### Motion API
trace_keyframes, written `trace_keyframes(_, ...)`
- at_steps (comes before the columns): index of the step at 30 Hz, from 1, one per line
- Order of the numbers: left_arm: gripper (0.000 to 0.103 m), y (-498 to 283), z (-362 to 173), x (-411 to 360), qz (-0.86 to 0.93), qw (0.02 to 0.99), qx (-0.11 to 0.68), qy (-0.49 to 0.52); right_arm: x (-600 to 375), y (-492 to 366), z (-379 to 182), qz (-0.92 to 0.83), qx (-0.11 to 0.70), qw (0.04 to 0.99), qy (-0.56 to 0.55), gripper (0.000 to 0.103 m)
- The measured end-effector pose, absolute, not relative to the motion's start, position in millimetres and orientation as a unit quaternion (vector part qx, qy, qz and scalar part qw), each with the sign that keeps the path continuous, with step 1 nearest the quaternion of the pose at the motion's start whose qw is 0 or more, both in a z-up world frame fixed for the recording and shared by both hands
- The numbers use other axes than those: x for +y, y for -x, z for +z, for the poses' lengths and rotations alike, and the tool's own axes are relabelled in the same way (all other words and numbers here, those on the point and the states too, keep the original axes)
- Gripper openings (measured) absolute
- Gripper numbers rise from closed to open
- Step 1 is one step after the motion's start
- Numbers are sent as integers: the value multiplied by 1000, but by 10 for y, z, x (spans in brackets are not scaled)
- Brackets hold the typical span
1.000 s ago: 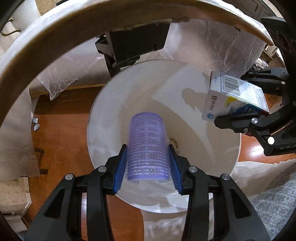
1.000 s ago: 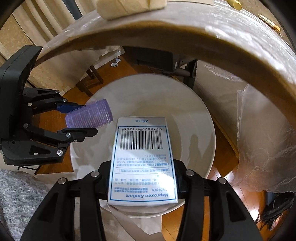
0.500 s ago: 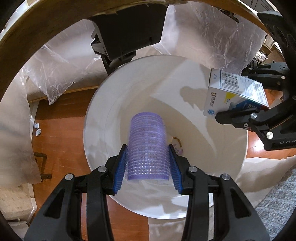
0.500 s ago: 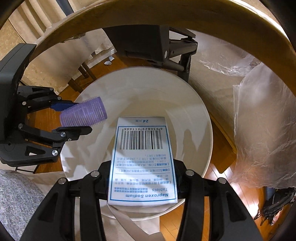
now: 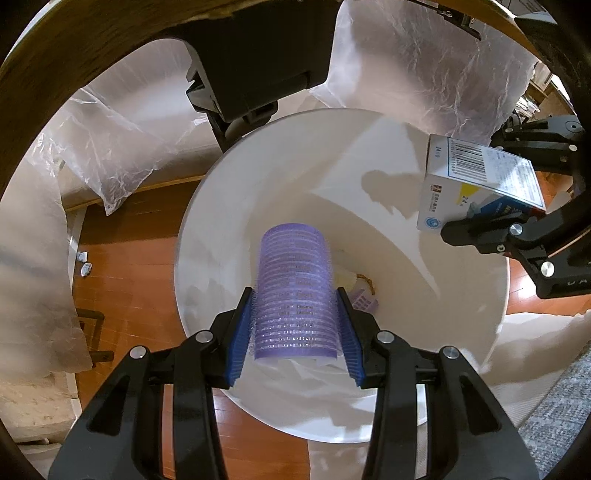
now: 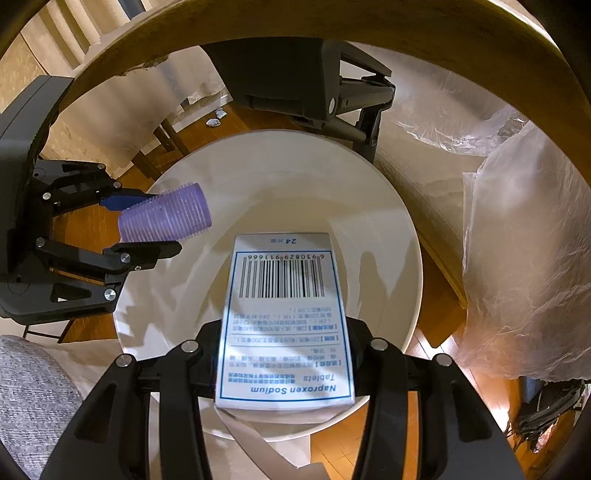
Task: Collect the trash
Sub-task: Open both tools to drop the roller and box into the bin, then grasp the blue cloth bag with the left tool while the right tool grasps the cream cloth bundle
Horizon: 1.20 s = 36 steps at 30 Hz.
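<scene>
Left gripper [image 5: 295,328]: jaws closed on the purple hair roller [image 5: 295,291], blue pads pressing its two sides near the lower end. The roller is held above the open mouth of the white bin [image 5: 207,206], long axis pointing away from the camera. Judged light, hollow, bristly; the burr surface should resist slipping, and side grip across the cylinder looks adequate. Too much squeeze might dent it.

Right gripper [image 6: 284,354]: jaws closed on the medicine box [image 6: 286,317], a thin carton labelled "Naproxen Sodium Tablets", barcode face up. Fingers clamp the long edges at the near end; the far end projects over the bin. Judged light, with smooth card faces, stiff along the edges but crushable on the broad face. Edge grip suits it.

Further in: a little litter [image 5: 364,295] lies on the bin bottom, partly hidden. Beyond the bin, a wooden table edge [image 6: 369,29] with crumpled clear plastic sheeting [image 6: 524,258] hanging from it.
</scene>
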<state>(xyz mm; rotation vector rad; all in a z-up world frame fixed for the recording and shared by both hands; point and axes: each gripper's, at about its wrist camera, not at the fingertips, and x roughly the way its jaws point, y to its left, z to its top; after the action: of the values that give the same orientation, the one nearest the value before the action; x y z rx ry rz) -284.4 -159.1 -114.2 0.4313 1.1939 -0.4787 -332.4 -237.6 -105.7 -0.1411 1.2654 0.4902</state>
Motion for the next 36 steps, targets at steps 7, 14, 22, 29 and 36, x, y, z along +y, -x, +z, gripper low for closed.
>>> trace_keyframes(7, 45, 2819, -1153, -1553, -218, 780, 552, -198, -2363, 3332, -1063, 228, 582, 777, 69, 46)
trace_keyframes(14, 81, 2820, -1067, -1519, -218, 794, 538, -179, -2401, 3396, -936, 224, 558, 797, 62, 85)
trace_keyframes(22, 81, 2987, -658, -1369, -217, 806, 523, -173, -2622, 3567, -278, 226, 518, 824, 49, 85)
trace_keyframes(29, 98, 3019, 452, -1078, -251, 860, 430, -108, -2604, 3529, 517, 200, 398, 894, 55, 97)
trace_keyframes(36, 101, 2133, 911, -960, -180, 905, 383, -36, -2274, 3086, 379, 194, 384, 898, 88, 98)
